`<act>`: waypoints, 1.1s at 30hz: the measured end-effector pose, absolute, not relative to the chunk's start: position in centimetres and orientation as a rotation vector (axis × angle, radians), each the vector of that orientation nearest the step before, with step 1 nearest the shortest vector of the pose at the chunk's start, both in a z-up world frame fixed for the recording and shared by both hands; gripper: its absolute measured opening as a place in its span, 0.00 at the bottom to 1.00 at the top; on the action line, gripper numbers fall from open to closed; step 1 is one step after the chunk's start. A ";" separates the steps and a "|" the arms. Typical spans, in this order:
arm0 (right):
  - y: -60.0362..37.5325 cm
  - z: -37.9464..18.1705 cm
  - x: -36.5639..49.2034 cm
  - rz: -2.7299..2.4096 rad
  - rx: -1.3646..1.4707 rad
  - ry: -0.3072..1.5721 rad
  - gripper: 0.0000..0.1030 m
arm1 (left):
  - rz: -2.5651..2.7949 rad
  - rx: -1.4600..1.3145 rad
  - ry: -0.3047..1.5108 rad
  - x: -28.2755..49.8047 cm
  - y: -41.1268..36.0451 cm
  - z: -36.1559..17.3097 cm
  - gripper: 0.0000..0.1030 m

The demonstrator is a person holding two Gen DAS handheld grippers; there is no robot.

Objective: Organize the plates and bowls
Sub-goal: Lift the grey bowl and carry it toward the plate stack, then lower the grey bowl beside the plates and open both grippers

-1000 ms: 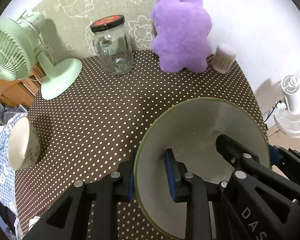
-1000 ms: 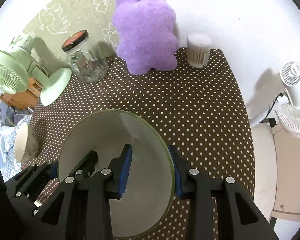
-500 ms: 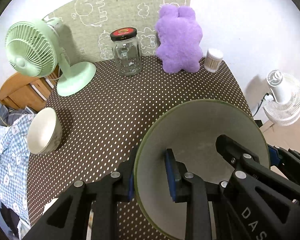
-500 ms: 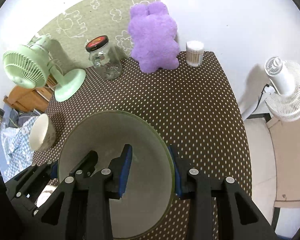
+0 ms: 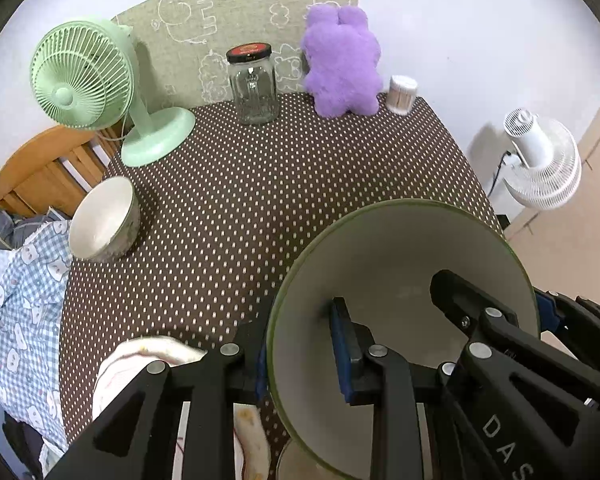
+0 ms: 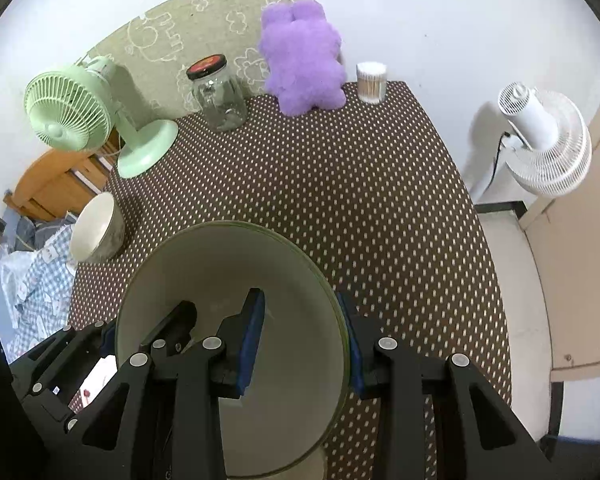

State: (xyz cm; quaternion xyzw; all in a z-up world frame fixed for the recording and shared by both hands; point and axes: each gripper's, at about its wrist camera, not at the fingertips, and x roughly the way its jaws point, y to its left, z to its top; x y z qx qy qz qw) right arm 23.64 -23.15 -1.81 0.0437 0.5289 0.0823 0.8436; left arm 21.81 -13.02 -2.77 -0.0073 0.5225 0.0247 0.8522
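Green-rimmed bowl (image 5: 400, 264): empty, tilted, clamped at opposite rims by left gripper (image 5: 300, 354) and right gripper (image 6: 302, 340). Small white bowl (image 5: 104, 220): empty, tipped sideways on dotted table (image 5: 300, 180).

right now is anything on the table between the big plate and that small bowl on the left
Nothing visible does. The green-rimmed plate, gripped on opposite edges by the left hand-held gripper and right hand-held gripper, is held above the table; the dotted cloth towards the small bowl looks bare. A white cloth lies nearer, below the left hand-held gripper.

Green-rimmed bowl (image 5: 400, 264), brown white-dotted tablecloth (image 5: 260, 200)
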 end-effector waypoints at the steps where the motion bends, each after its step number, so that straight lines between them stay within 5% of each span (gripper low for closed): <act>1: -23.0 -1.9 23.2 0.171 0.091 1.118 0.39 | 0.046 -0.016 1.102 21.2 -12.9 -2.9 0.23; 33: -22.8 -8.0 13.4 0.063 0.109 1.230 0.39 | -0.062 0.017 1.229 13.5 -13.1 -8.3 0.24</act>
